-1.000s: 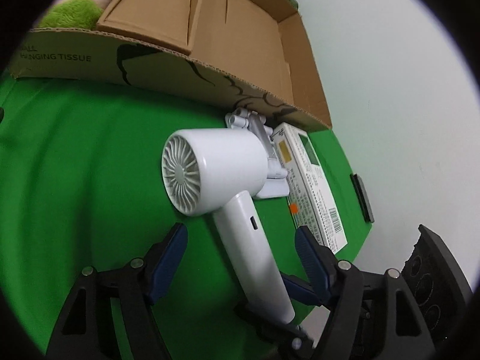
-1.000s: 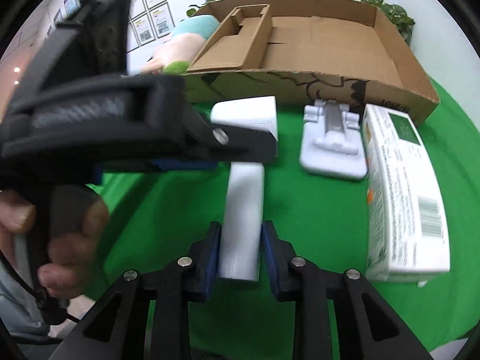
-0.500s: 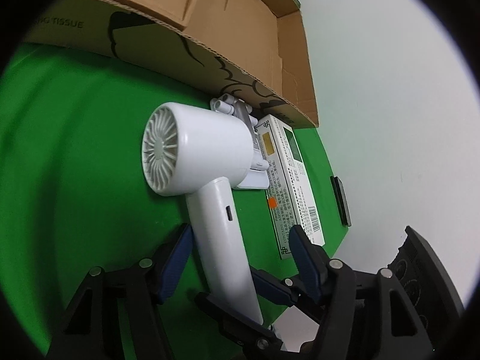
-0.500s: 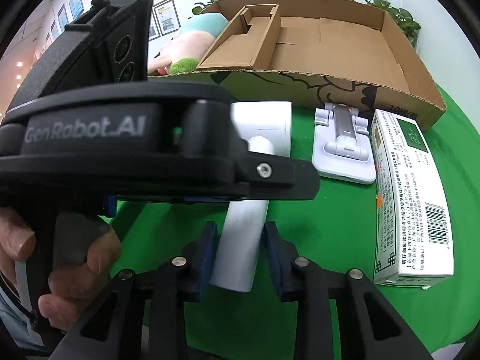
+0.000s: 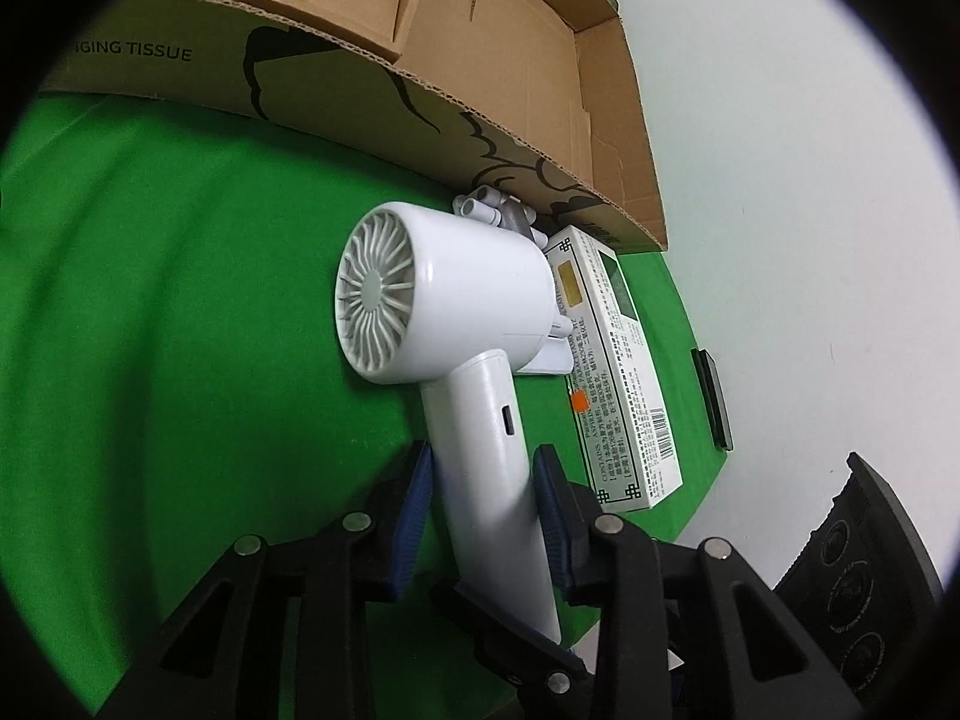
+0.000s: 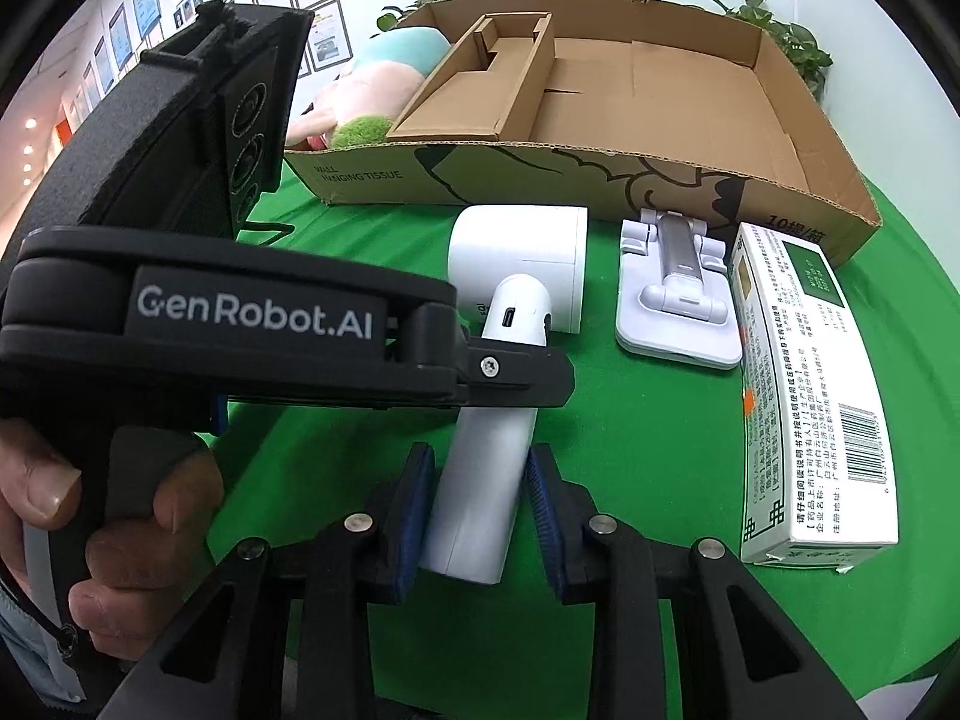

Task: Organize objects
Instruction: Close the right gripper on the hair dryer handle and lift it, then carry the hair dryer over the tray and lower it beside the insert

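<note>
Both grippers are clamping the handle of the white plastic hair dryer (image 5: 447,306), which is lying on the green cloth table (image 5: 180,330) near the open brown cardboard box (image 5: 528,60). The left gripper (image 5: 483,480) is gripping mid-handle; the right gripper (image 6: 477,495) is gripping near the handle's end. A white folding phone stand (image 6: 678,300) and a white printed carton (image 6: 810,384) are lying to the right.

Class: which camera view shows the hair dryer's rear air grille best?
The left wrist view: the hair dryer turns its round finned grille to that camera. The right wrist view shows only the smooth barrel side and handle, partly hidden by the left gripper.
</note>
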### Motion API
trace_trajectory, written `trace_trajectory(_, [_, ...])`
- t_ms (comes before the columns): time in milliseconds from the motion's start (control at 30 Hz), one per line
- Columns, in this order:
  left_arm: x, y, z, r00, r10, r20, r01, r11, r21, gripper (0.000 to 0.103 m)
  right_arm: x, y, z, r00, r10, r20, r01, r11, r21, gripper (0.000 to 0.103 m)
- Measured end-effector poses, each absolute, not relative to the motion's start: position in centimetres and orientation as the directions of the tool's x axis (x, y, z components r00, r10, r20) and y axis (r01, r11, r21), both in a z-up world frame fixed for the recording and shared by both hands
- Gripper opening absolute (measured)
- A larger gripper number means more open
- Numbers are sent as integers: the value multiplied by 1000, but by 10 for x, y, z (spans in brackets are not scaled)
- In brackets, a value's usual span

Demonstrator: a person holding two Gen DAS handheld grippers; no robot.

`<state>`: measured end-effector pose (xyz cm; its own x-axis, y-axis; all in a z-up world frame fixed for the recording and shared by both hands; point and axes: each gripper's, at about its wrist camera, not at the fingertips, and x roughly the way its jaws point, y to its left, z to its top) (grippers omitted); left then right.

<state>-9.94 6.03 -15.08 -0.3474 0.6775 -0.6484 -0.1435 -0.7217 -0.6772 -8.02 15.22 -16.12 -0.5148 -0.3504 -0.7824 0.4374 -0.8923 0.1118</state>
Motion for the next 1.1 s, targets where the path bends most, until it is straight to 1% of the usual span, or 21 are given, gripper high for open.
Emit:
trace_trajectory(200, [-88, 52, -137, -375, 667, -644, -178, -734, -656, 32, -44, 164, -155, -545, -350, -762, 428, -898, 106, 30])
trace_trajectory(500, [-83, 52, -115, -423, 645, -636, -221, -754, -618, 32, -30, 169, -138, -586, -367, -722, 431, -896, 106, 30])
trace_trajectory(867, [-81, 55, -85, -476, 626, -618, -279, -774, -569, 32, -24, 172, -110, -637, -393, -663, 433, -894, 114, 30])
trace_trajectory(1100, [-85, 53, -72, -503, 624, -598, -296, -774, -559, 32, -30, 172, -97, -655, -409, -635, 431, -893, 130, 30])
